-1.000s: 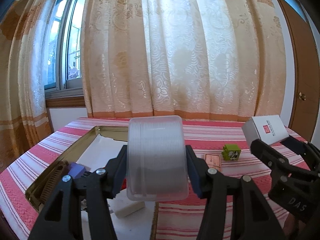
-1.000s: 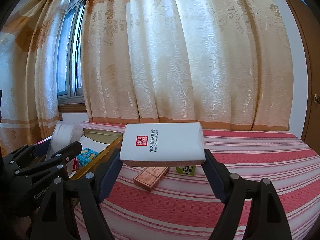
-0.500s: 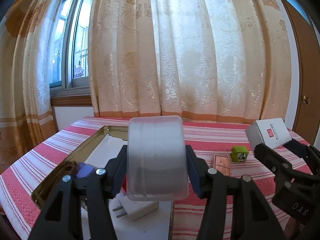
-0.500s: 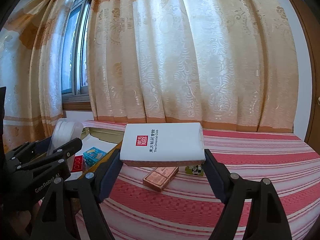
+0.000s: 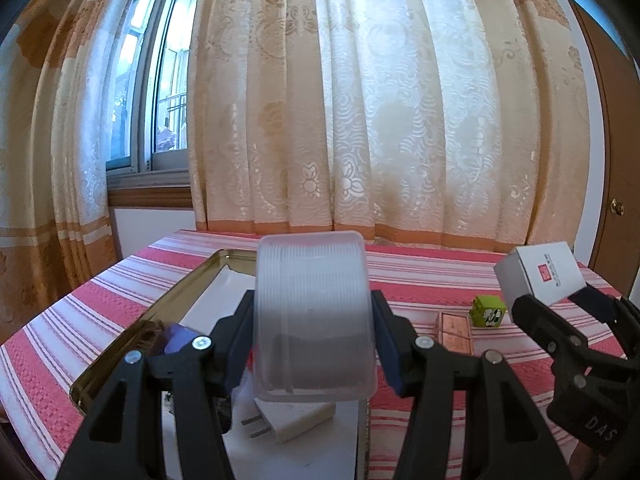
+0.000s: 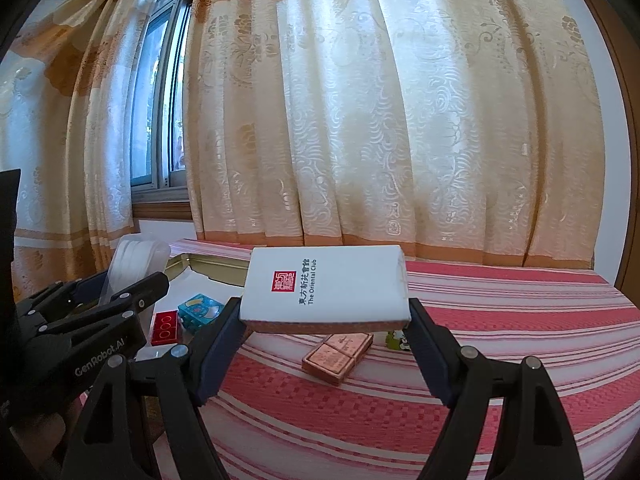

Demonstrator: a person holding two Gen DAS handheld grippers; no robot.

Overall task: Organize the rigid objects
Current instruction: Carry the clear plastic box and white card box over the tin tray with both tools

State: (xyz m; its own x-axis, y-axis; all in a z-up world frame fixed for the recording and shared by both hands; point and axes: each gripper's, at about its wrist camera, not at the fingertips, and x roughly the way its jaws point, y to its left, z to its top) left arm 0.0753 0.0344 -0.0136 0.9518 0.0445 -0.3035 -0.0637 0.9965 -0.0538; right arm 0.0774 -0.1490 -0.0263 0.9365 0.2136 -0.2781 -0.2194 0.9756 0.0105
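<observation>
Cream and orange patterned curtains (image 5: 360,120) hang behind a table with a red-and-white striped cloth (image 6: 500,360), and a window (image 5: 160,92) shows at a gap on the left. On the cloth lies a shallow gold-rimmed tray (image 5: 176,292) holding a white plug adapter (image 5: 292,420), a teal box (image 6: 200,310) and a red box (image 6: 165,326); its near end is cut off by the frame. The left gripper (image 5: 314,332) is clamped on a ribbed translucent plastic container (image 5: 314,312) above the tray, hiding part of it. The right gripper (image 6: 326,324) grips a white card box (image 6: 326,288) above a copper-coloured packet (image 6: 340,354). A small green cube (image 5: 487,311) sits beside the packet, its print too small to read.
</observation>
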